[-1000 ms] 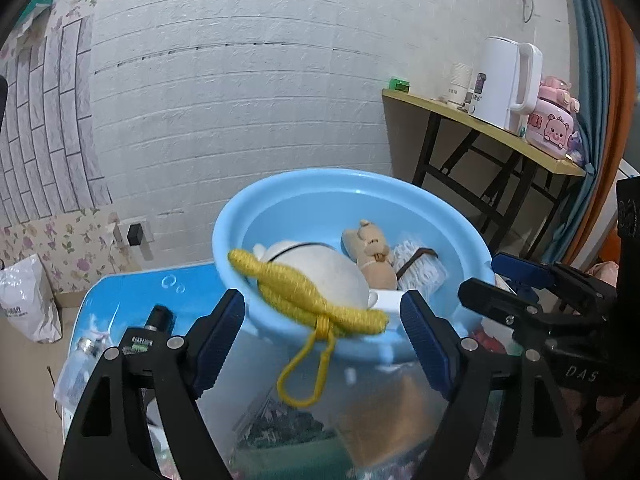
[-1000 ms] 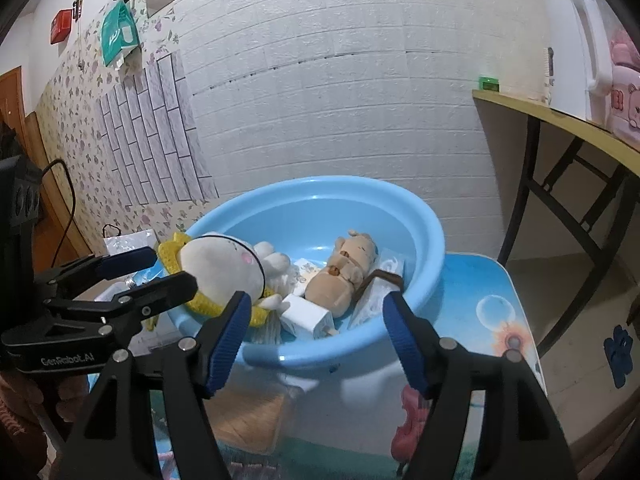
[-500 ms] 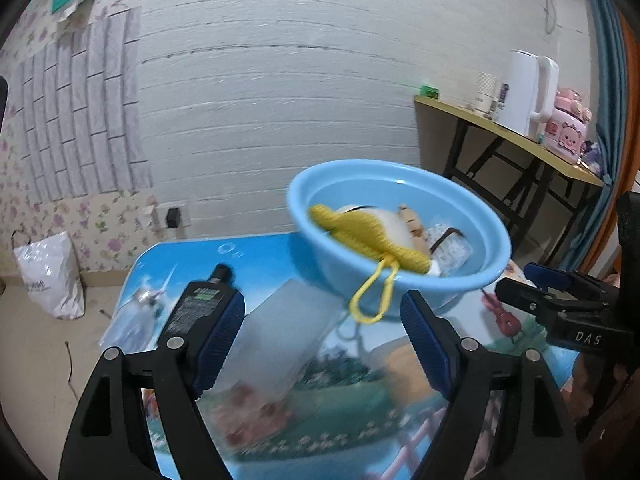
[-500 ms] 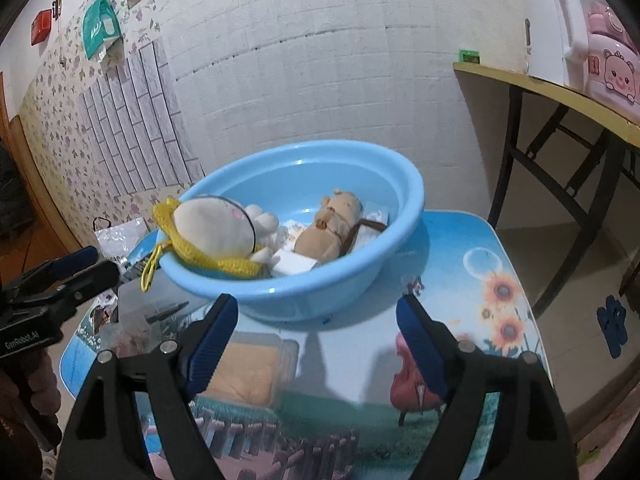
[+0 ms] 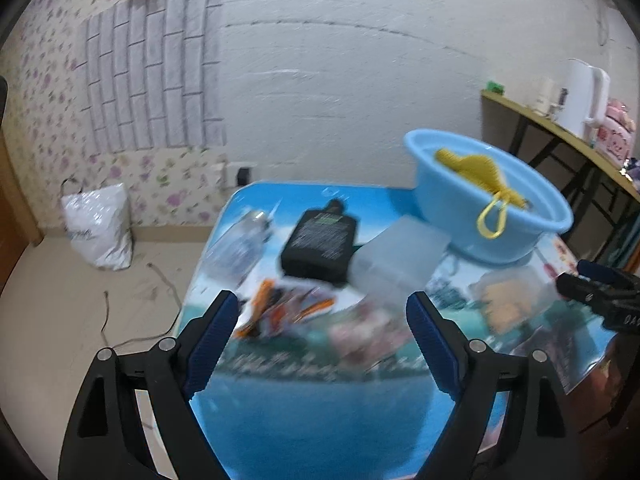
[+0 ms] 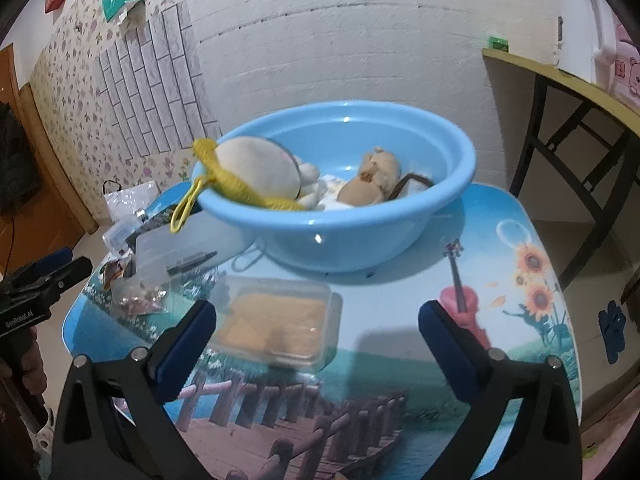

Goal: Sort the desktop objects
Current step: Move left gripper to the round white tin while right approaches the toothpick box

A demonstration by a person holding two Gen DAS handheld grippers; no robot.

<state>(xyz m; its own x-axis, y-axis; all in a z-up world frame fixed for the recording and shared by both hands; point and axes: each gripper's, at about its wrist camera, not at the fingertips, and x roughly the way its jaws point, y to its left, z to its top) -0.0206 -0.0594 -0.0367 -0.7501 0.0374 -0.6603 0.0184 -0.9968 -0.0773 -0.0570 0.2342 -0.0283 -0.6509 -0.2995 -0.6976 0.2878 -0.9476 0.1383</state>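
Observation:
A blue basin [image 6: 332,240] on the picture-printed table holds a white plush with a yellow knit hat [image 6: 256,168] and a brown bear plush [image 6: 372,184]. My right gripper [image 6: 316,312] hovers over a clear lidded box with orange contents [image 6: 276,324]. Its jaws are opening wide and the pads touch nothing. My left gripper [image 5: 322,304] hangs above an orange packet [image 5: 288,308] and a black bottle [image 5: 320,240]. Its jaws are opening too, with nothing held. The basin [image 5: 492,232] sits to its upper right.
A frosted plastic box [image 6: 176,248] leans under the basin's left side, with small snack packets [image 6: 136,296] beside it. A clear bottle [image 5: 240,240] lies near the table's left edge. A side table with a white kettle [image 5: 584,96] stands right; a white bag [image 5: 100,224] is on the floor.
My left gripper drew back from the basin and swung left over the loose items. My right gripper backed away and dipped toward the clear box. Both pairs of jaws spread wider.

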